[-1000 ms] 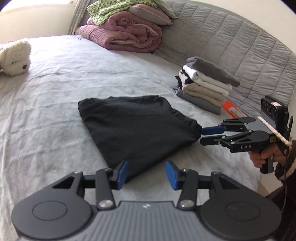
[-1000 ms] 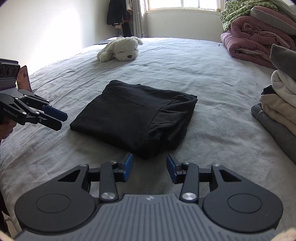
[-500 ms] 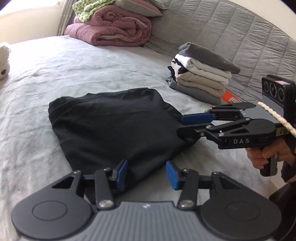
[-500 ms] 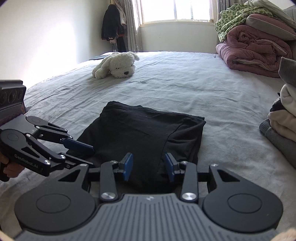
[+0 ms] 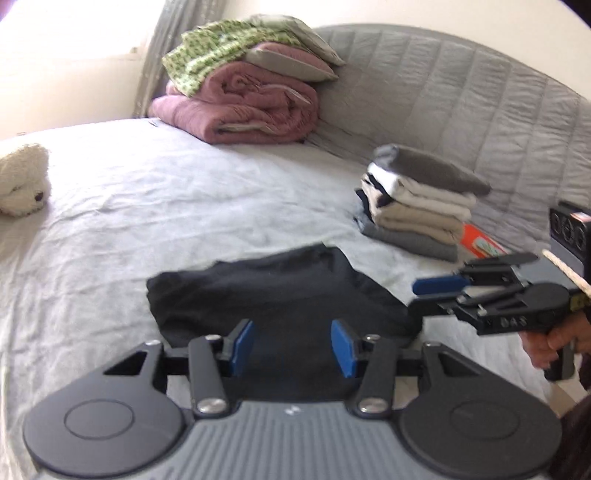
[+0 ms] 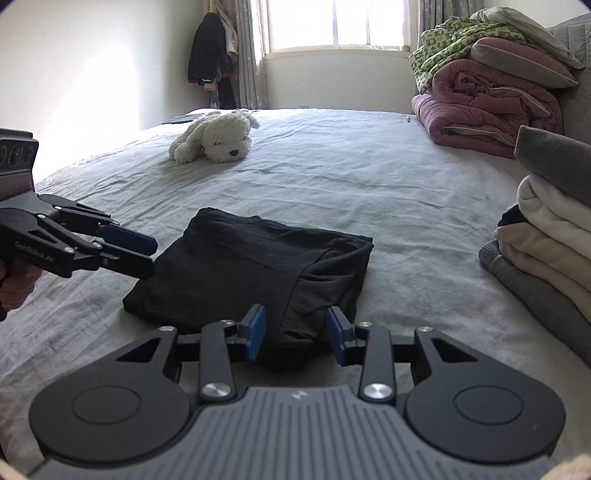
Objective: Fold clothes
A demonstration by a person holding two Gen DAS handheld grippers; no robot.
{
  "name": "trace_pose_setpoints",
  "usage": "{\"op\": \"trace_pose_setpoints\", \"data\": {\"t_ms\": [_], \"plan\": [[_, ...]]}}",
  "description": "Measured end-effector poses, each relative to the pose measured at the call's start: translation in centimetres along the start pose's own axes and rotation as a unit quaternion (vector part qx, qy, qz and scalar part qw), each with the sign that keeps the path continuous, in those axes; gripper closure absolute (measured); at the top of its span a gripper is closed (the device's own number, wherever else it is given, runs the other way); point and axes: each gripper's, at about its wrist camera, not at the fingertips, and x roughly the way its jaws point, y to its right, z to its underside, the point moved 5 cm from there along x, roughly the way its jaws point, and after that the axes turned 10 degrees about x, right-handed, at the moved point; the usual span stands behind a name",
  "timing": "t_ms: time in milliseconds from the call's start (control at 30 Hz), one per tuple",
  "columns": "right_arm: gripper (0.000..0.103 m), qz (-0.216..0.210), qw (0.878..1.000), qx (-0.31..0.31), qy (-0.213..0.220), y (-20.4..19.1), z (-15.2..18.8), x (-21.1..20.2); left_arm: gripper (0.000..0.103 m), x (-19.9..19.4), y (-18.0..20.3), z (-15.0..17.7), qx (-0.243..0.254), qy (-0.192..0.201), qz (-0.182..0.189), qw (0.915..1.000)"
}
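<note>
Your left claw (image 5: 291, 347) points forward and slightly down, its blue pads (image 5: 242, 345) apart and closing. Your right claw (image 6: 295, 334) is likewise tilted, pads (image 6: 256, 330) parted. Your hand (image 5: 554, 341) grips the right claw's handle.

A home bedroom. Ahead of the right hand-held gripper (image 6: 295, 334) stretches a grey-sheeted bed (image 6: 332, 177) with a plush dog (image 6: 218, 138). Beyond are a curtained window (image 6: 336, 22), rolled quilts (image 6: 484, 107) and hanging coats (image 6: 210, 51).

"GenRobot.AI" on left gripper (image 6: 127, 251); "DAS" on right gripper (image 5: 430, 297).
</note>
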Motion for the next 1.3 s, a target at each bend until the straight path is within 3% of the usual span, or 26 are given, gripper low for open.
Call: {"op": "trace_pose_setpoints", "data": {"t_ms": [100,200,267,300,400,500,600,1033,1100,1233,1300], "plan": [[0.065,0.006,1.0,0.013,0.008,-0.3,-0.4,1.1,0.065,1.9,-2.0,-0.3,-0.021,0.016,-0.035,0.999],[0.065,0.008,1.0,0.017,0.008,-0.4,-0.5,2.1,0.066,4.2,-3.5,0.0,-0.028,0.004,-0.062,0.9977],[0.065,0.009,1.0,0.021,0.003,-0.3,-0.5,2.7,0.076,5.0,-4.5,0.3,-0.031,-0.001,-0.086,0.9958],[0.065,0.012,1.0,0.023,-0.001,-0.2,-0.4,2.8,0.085,5.0,-4.9,0.2,-0.04,0.002,-0.093,0.9949],[0.065,0.019,0.999,0.033,-0.004,0.4,-0.3,2.9,0.086,4.1,-5.9,-0.1,-0.056,0.011,-0.129,0.99],[0.062,0.02,0.999,0.047,-0.002,0.8,-0.5,2.6,0.071,3.0,-6.1,-0.2,-0.048,-0.016,-0.167,0.9847],[0.06,0.018,0.998,0.053,0.002,0.9,-0.9,2.2,0.064,1.9,-5.6,-0.4,-0.045,-0.044,-0.183,0.9812],[0.054,0.072,0.995,0.067,-0.028,-0.1,-1.6,0.7,0.04,-1.4,0.7,0.5,-0.053,-0.131,-0.185,0.9726],[0.048,0.081,0.993,0.078,-0.036,-0.2,-1.7,0.3,0.035,-1.7,1.4,0.6,-0.055,-0.138,-0.183,0.9718],[0.038,0.091,0.989,0.1,-0.054,-0.3,-2.0,-0.2,0.017,-2.2,2.4,1.0,-0.062,-0.152,-0.176,0.9707],[0.028,0.091,0.988,0.107,-0.061,-0.4,-2.1,-0.4,0.013,-2.4,2.8,1.4,-0.063,-0.161,-0.175,0.9694]]}}
